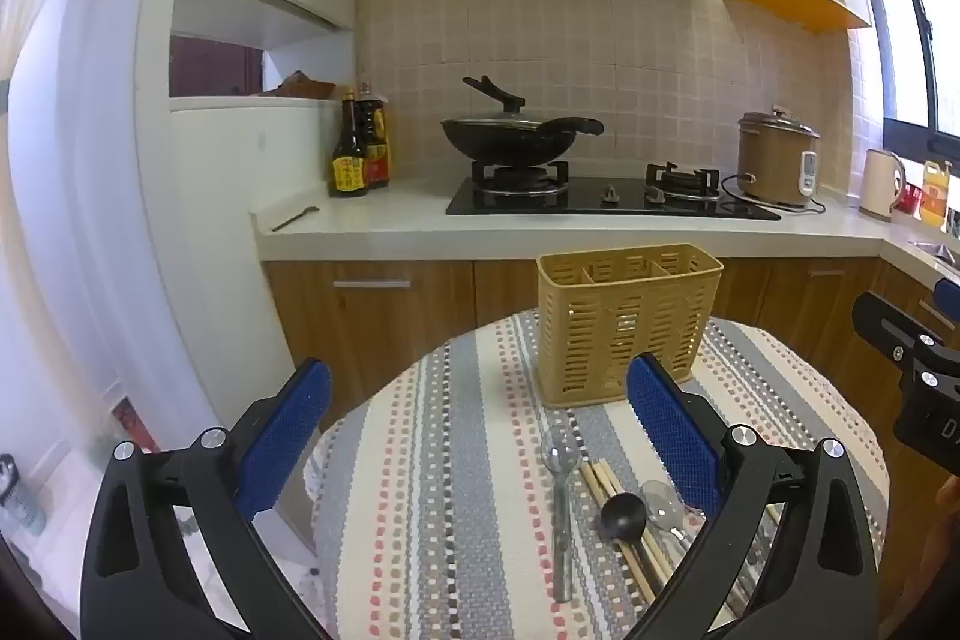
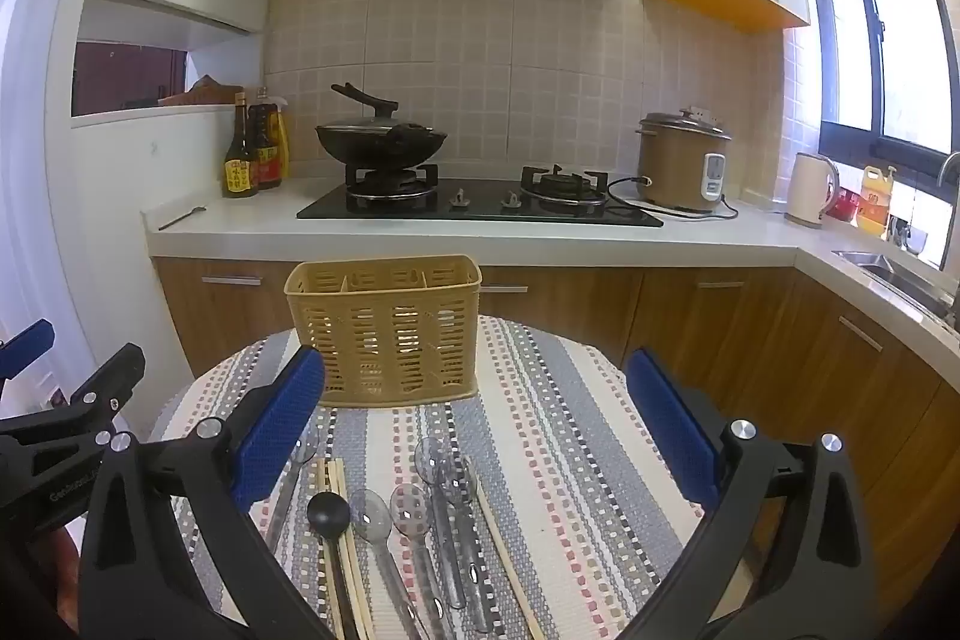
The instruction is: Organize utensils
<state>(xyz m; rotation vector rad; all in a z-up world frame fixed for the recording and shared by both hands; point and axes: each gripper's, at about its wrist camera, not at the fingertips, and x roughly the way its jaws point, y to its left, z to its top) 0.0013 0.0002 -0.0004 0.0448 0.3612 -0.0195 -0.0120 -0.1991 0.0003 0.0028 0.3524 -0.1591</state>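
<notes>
Utensils lie in a loose row on the near part of the striped table, in front of the slatted caddy standing at its far side. Left to right: a clear spoon, wooden chopsticks, a black spoon, more clear spoons. All look light, stiff and probably slick; take each across mid-handle. Left tool and right tool both hang wide apart, holding nothing.

slotted tan plastic caddy on a coarse woven striped tablecloth; clear glossy plastic spoons, pale wooden chopsticks, matt black ladle.
</notes>
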